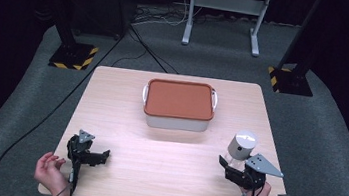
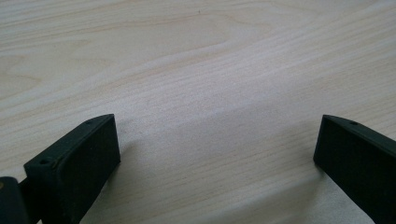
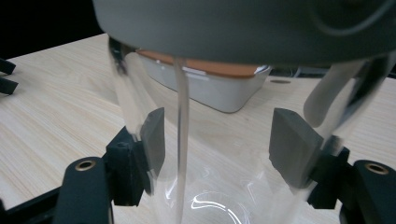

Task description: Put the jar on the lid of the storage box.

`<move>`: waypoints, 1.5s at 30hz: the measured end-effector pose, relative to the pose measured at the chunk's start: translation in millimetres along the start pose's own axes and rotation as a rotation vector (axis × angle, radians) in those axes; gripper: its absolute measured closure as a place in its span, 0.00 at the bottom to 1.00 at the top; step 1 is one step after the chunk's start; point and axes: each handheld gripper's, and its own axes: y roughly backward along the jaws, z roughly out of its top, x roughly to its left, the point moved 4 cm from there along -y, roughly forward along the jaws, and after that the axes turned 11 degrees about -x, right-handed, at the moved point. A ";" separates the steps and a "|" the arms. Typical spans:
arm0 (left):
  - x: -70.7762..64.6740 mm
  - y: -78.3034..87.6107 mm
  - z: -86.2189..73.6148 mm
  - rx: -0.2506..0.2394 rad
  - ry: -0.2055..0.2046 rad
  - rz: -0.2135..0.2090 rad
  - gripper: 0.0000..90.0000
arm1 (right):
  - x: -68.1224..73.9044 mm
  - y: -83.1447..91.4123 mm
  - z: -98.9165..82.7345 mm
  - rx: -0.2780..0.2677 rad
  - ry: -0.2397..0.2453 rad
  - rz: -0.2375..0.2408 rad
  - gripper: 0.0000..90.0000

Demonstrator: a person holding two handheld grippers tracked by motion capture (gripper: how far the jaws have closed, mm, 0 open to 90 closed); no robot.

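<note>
A white box with an orange lid [image 1: 178,104] sits at twelve o'clock on the wooden table [image 1: 163,172]. At five o'clock the right gripper [image 1: 235,168] squeezes a clear jar with a grey cap [image 1: 241,145], one jaw on each side. At seven o'clock the left gripper [image 1: 97,156] lies wide apart, holding nothing.
</note>
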 end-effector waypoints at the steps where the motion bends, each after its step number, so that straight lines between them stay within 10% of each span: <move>1: -0.1 -0.1 0.0 0.000 0.001 0.001 0.00 | -0.3 -0.4 0.3 -0.001 0.002 -0.001 0.33; 45: 0.3 -0.9 0.6 0.001 -0.004 -0.005 0.00 | -0.1 -17.2 12.3 -0.012 0.002 0.015 0.33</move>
